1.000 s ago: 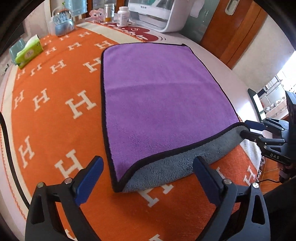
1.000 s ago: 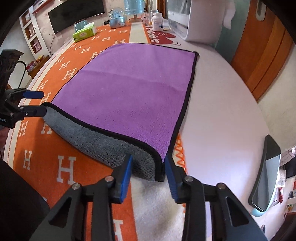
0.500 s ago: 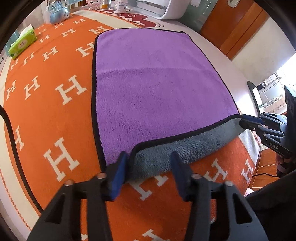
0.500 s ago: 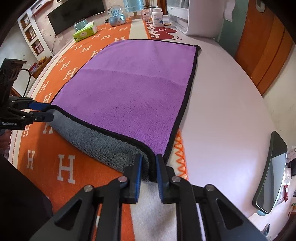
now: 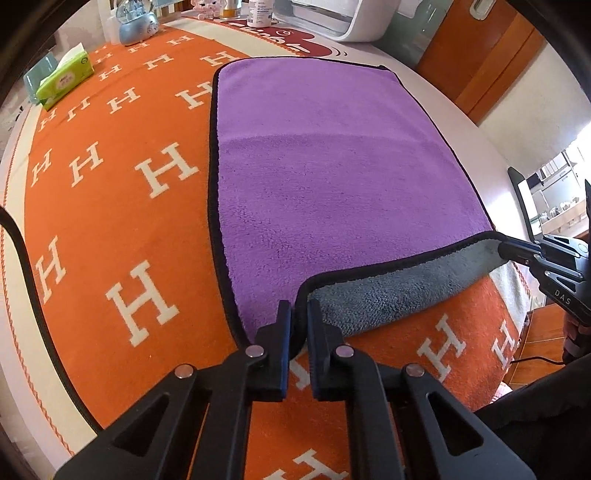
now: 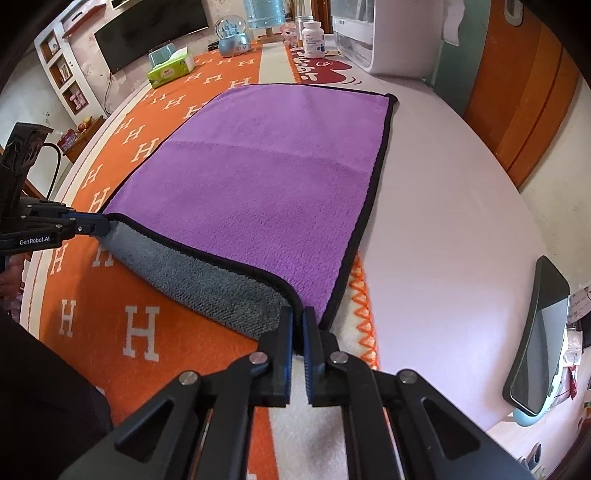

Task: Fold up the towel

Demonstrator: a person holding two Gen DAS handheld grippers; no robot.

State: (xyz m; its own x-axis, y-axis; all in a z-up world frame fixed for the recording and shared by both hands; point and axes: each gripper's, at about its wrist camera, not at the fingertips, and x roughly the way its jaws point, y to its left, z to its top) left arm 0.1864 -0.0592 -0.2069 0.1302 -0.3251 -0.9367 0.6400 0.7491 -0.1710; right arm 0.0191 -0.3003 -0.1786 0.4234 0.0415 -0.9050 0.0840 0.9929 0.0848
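**One towel, pinched at both near corners**

We list one towel point(image 5: 332, 177): plush purple pile on top, grey looped pile beneath, bound all round in black piping, rectangular. It lies flat on the table with its near edge lifted and curled to show the grey side. Our left gripper point(image 5: 300, 314) has its two fingers closed almost together on the near left corner; our right gripper point(image 6: 298, 320) is pinched likewise on the near right corner.

Surface: one orange woven cloth point(image 5: 110, 206) patterned with white H letters, over a round pale table point(image 6: 443, 206).

Beyond the towel, at the far side of the table: one green tissue pack point(image 6: 171, 68), one snow globe point(image 6: 232, 37), one white pill bottle point(image 6: 313, 38), one white appliance point(image 6: 388, 40). One wall-mounted screen point(image 6: 155, 31); orange wood doors point(image 6: 517, 92).
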